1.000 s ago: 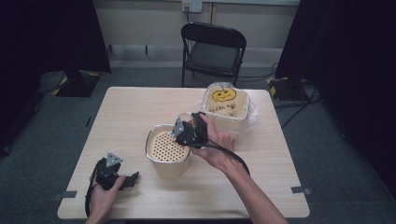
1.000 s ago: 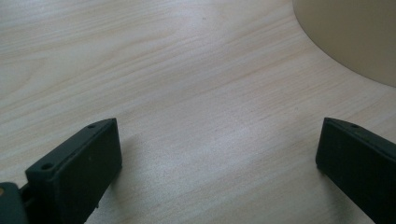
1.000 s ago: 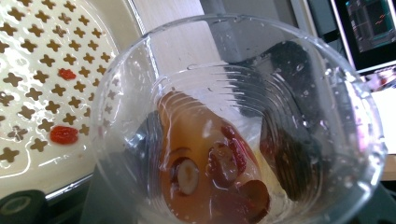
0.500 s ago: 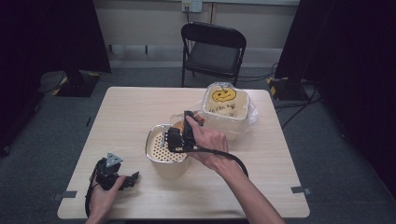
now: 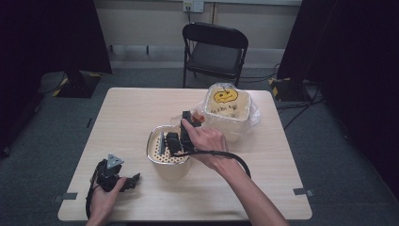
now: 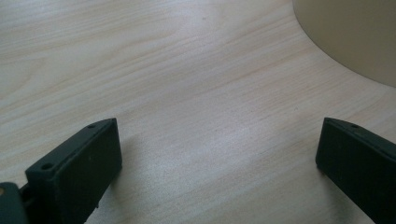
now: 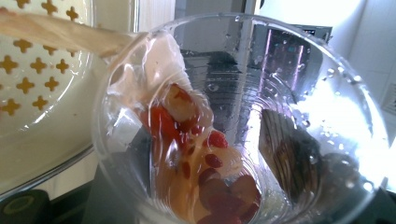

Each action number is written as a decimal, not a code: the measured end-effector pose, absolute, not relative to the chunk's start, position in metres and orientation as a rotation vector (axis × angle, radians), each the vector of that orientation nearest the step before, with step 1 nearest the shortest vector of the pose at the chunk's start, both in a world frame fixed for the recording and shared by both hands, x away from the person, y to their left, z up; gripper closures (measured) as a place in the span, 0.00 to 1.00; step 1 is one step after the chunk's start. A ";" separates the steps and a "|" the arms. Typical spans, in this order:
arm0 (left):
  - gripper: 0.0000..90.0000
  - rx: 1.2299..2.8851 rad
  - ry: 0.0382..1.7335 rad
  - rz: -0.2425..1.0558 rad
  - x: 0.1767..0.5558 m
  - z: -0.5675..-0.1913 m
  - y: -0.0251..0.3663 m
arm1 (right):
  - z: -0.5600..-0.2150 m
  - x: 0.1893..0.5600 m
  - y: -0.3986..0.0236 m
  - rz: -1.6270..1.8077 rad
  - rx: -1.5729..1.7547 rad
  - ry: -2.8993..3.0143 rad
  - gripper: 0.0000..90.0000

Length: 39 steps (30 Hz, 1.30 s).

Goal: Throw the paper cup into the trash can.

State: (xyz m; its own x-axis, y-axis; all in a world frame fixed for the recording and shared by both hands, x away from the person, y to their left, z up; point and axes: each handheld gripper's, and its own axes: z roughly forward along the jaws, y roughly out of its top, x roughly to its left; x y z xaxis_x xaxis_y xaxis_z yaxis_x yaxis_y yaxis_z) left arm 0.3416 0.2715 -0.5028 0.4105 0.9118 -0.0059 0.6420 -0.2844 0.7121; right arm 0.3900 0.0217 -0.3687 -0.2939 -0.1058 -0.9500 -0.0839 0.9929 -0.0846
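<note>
The right gripper (image 5: 176, 141) is pinching a clear plastic cup (image 7: 243, 121), its jaws pressed against the cup's sides and having just been closing a little further on it. The cup is lying tipped over, its mouth pointing toward a cream-coloured strainer bowl (image 5: 157, 160) that is standing near the middle of the table (image 5: 282, 183). In the right gripper view, a brownish liquid (image 7: 70, 35) is running out over the cup's rim toward the perforated insert (image 7: 42, 70) of the bowl. Red berries and pale fruit pieces (image 7: 196, 154) are lying along the lower inside wall of the cup, with water drops clinging to the plastic.

In the high view the right hand (image 5: 207, 143) is sitting over the far right part of the bowl, with the gripper's cable (image 5: 230, 157) looping back along the forearm.

The left gripper (image 5: 115, 176) is resting on the table near the front left, well apart from the cup and just beside the bowl's near side. Its jaws are standing spread wide with nothing between them; the left gripper view is showing bare wood between the pads (image 6: 74, 172) and the bowl's curved wall (image 6: 355, 37) at the upper right.

A lidded container (image 5: 226, 106) bearing a yellow face is standing behind the bowl, wrapped in clear plastic. A black folding chair (image 5: 214, 54) is standing beyond the table's far edge.
</note>
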 end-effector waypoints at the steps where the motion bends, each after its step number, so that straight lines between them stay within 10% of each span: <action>1: 0.00 2.027 1.317 0.543 0.342 -0.503 0.271 | -0.370 0.390 0.022 -0.027 -0.157 1.857 0.50; 39: 0.00 2.027 1.317 0.543 0.342 -0.503 0.271 | -0.390 0.373 0.029 -0.345 -0.500 1.508 0.51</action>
State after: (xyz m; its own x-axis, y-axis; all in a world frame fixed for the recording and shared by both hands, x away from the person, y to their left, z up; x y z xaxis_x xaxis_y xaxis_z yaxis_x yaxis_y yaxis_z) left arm 0.3415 0.2714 -0.5028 0.4089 0.9125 -0.0067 0.6424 -0.2826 0.7124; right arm 0.3728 0.0285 -0.3896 0.0451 -0.5131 -0.8571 -0.0891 0.8525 -0.5151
